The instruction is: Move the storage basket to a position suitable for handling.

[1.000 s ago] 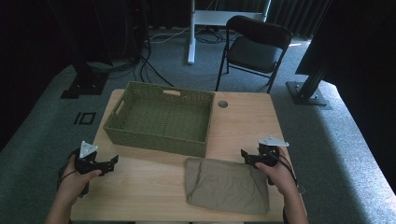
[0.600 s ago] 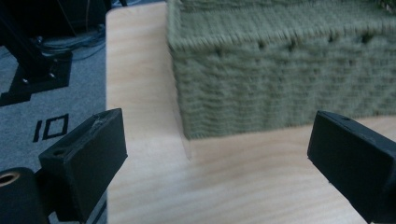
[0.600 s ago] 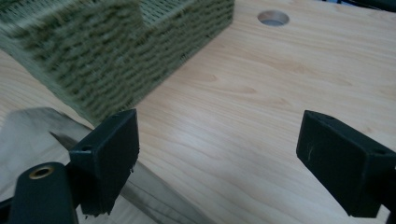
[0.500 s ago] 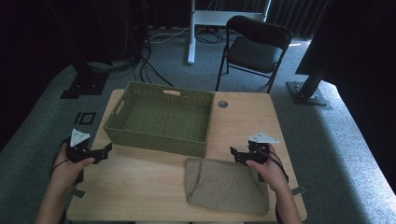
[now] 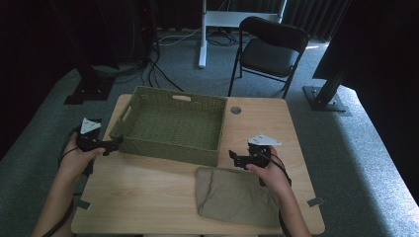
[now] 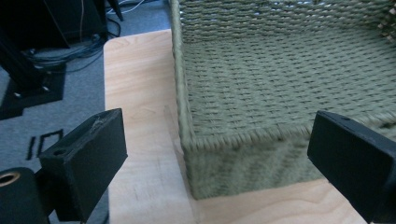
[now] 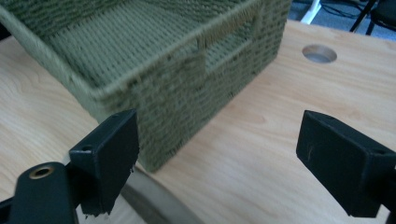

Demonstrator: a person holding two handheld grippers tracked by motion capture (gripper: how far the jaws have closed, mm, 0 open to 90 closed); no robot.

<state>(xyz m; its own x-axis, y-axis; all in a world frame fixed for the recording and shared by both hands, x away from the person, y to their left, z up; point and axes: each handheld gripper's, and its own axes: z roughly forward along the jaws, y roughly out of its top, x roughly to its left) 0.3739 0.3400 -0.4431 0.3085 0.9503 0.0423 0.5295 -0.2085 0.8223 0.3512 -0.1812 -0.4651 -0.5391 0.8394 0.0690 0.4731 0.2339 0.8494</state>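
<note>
Lying nearest the person, a folded piece of olive-grey cloth (image 5: 236,195) rests flat on the wooden table (image 5: 148,187), at its near right part. Just beyond the cloth's far edge, the right gripper (image 5: 237,159) is held in the person's right hand (image 5: 269,173), its jaws wide apart and empty, pointing toward the near right corner of a green woven basket (image 5: 173,126); in the right gripper view that basket corner (image 7: 177,93) sits close ahead, between the jaws. On the other side, the left gripper (image 5: 112,144) is held in the left hand (image 5: 76,158) at the table's left edge, jaws also spread wide and empty, just beside the basket's near left corner (image 6: 224,154). Farther off, a round hole (image 5: 235,109) sits in the tabletop, and a dark folding chair (image 5: 269,52) stands on the grey carpet behind.
</note>
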